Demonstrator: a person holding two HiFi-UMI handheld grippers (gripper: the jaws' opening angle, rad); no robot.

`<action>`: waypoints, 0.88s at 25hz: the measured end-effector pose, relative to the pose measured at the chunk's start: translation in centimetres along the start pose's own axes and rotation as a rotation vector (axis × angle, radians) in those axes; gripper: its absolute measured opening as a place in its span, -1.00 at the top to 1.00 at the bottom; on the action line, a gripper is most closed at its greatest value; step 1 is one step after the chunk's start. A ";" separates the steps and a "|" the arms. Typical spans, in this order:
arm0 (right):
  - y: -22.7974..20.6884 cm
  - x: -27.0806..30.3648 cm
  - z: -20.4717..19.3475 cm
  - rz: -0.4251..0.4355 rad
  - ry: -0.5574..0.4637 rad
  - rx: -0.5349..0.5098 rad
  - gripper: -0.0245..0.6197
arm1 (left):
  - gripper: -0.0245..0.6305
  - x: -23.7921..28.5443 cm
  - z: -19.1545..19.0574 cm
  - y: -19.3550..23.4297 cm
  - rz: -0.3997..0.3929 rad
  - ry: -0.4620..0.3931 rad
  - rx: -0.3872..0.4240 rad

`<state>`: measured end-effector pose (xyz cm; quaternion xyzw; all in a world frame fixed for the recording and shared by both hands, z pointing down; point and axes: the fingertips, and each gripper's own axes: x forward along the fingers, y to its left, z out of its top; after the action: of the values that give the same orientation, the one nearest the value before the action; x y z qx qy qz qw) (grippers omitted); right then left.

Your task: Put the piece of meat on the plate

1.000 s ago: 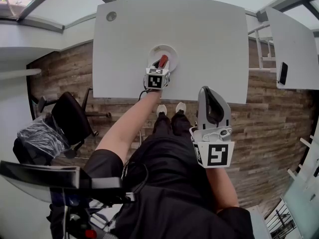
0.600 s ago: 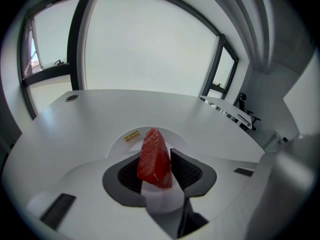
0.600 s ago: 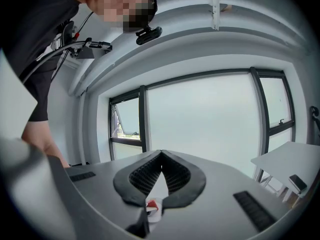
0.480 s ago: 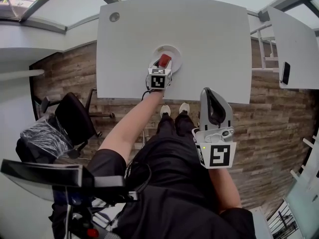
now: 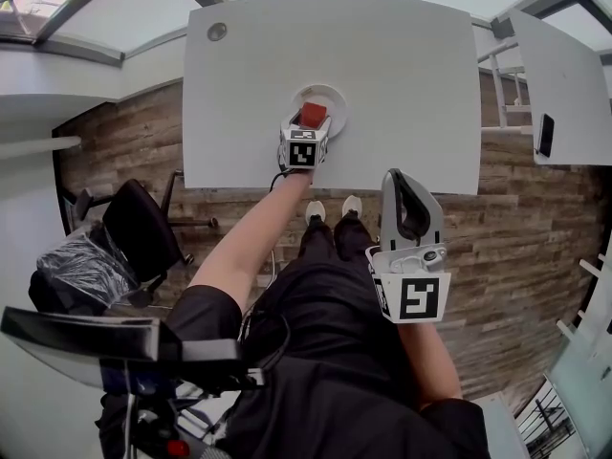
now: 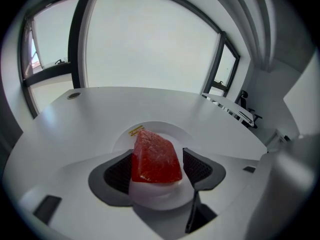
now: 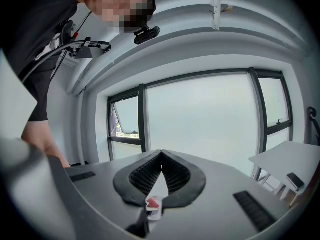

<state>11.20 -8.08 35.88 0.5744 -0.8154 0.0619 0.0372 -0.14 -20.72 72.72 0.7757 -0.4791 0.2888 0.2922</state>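
Note:
The red piece of meat (image 5: 313, 115) (image 6: 156, 156) lies on the small white plate (image 5: 331, 98) (image 6: 120, 138) near the front edge of the white table. My left gripper (image 5: 311, 124) (image 6: 158, 168) points down at it. Its jaws have just been opening and now stand open on either side of the meat, with a gap at the right pad (image 6: 198, 167). My right gripper (image 5: 403, 176) (image 7: 161, 155) is held level over the person's lap, apart from the table. It is shut with nothing in it. Through the slit under its jaws the meat (image 7: 152, 202) shows small and far off.
The white table (image 5: 363, 55) has a round cable hole (image 5: 217, 32) at its far left corner. A black office chair (image 5: 143, 226) stands on the wooden floor to the left. A second table (image 5: 564, 94) at the right carries a dark phone (image 5: 543, 137).
The left gripper's jaws have spread apart and let go of the meat, which now rests flatter on the plate. The right gripper has kept its place.

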 end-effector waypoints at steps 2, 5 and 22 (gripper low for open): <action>0.0 -0.1 0.0 -0.005 0.000 0.002 0.91 | 0.00 0.0 0.0 -0.2 -0.001 0.009 0.010; 0.3 -0.3 -0.2 0.000 0.007 0.001 0.91 | 0.00 0.1 -0.1 -0.4 -0.002 0.010 0.041; 0.9 -0.9 -0.4 0.000 0.007 -0.002 0.91 | 0.00 0.0 0.3 -0.9 -0.028 -0.020 0.082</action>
<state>10.61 -6.90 36.14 0.5742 -0.8153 0.0630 0.0404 0.75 -20.55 72.34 0.7965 -0.4590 0.2963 0.2591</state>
